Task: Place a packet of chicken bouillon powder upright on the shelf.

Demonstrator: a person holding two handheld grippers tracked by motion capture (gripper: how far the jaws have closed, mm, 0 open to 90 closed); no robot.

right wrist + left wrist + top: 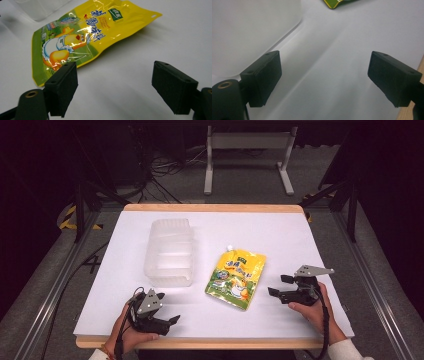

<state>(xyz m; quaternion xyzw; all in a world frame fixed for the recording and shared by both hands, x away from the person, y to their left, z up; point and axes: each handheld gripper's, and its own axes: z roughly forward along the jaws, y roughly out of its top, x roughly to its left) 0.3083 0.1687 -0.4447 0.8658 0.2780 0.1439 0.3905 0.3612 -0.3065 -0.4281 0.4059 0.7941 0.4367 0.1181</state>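
A yellow and green spouted pouch [236, 279] with a cartoon bird lies flat on the white table, spout pointing away; in the right gripper view the pouch [82, 32] lies just beyond the jaws. My right gripper [278, 285] sits to the right of the pouch, pointing at it, held by a hand. Seen from its own camera, the right gripper [114, 83] is open with only bare table between the pads. My left gripper [173, 320] rests near the front edge, below a clear plastic container [169, 251]. The left gripper [324, 75] stands open and holds nothing.
The white sheet covers a wooden table [210, 208] whose front edge [421, 67] lies close to the left gripper. The clear container [249, 27] is off to the left of the left jaw. A pouch corner [334, 3] peeks in at the top. A metal frame [248, 155] stands beyond the table.
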